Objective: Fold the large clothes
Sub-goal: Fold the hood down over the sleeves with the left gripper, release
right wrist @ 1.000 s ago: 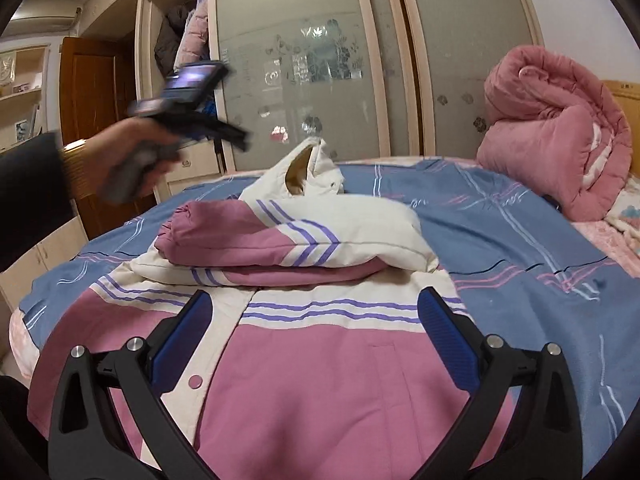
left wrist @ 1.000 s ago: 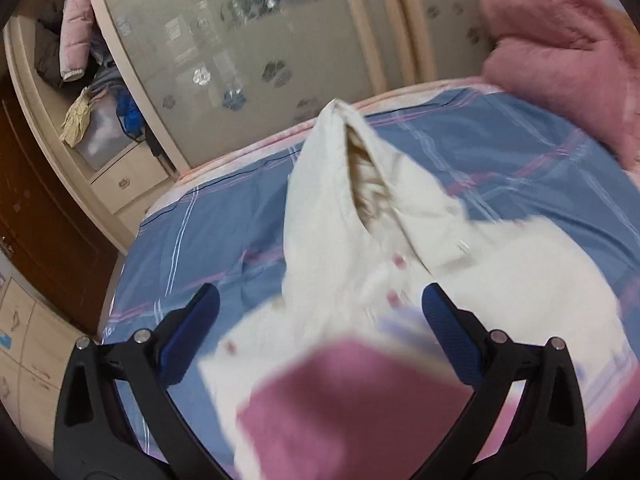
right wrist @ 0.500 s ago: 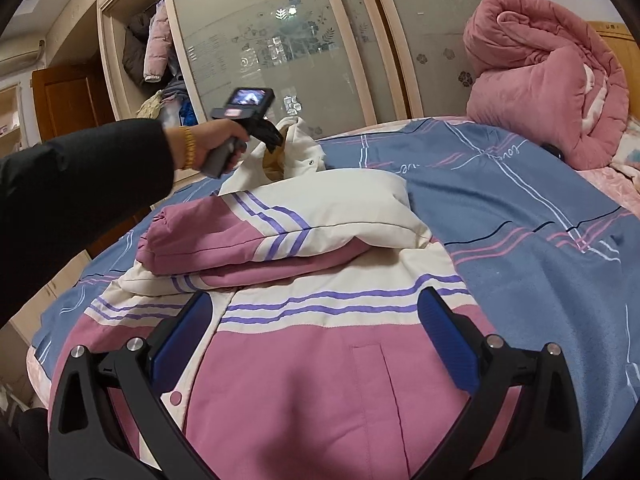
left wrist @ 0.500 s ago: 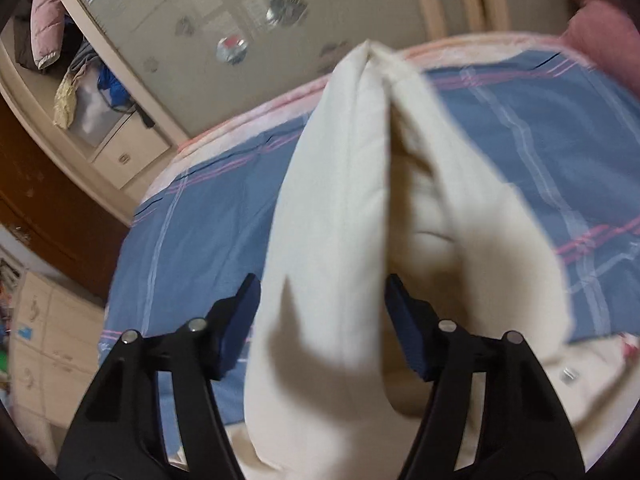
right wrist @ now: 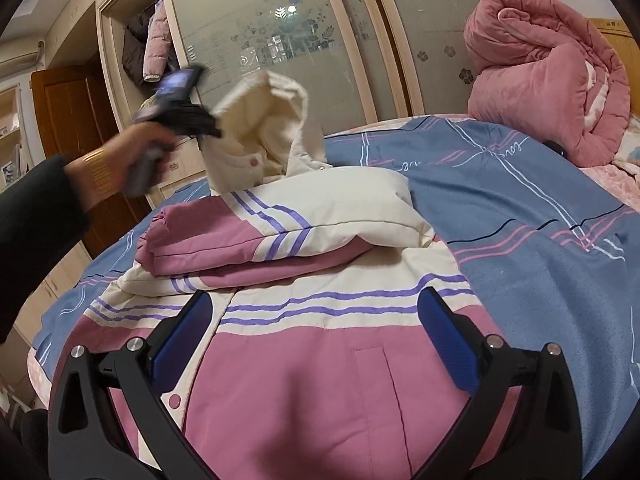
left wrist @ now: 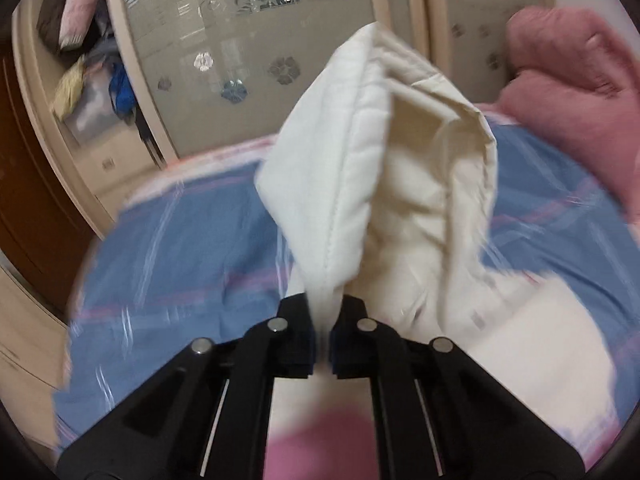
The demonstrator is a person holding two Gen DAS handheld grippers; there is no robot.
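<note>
A pink and cream padded jacket (right wrist: 320, 380) with purple stripes lies on the bed, its sleeves folded across the chest (right wrist: 280, 224). My left gripper (left wrist: 323, 316) is shut on the edge of the cream hood (left wrist: 380, 168) and holds it lifted off the bed; it also shows in the right wrist view (right wrist: 216, 130), pinching the hood (right wrist: 264, 128). My right gripper (right wrist: 316, 344) is open and empty, hovering over the pink lower front of the jacket.
A blue plaid bedsheet (right wrist: 520, 208) covers the bed. A rolled pink quilt (right wrist: 548, 92) sits at the far right corner. A wardrobe with frosted sliding doors (right wrist: 280, 40) and open shelves of clothes (right wrist: 148, 48) stands behind the bed.
My left gripper has moved to the hood, closed on its edge and lifted it up off the bed. My right gripper has stayed open over the jacket.
</note>
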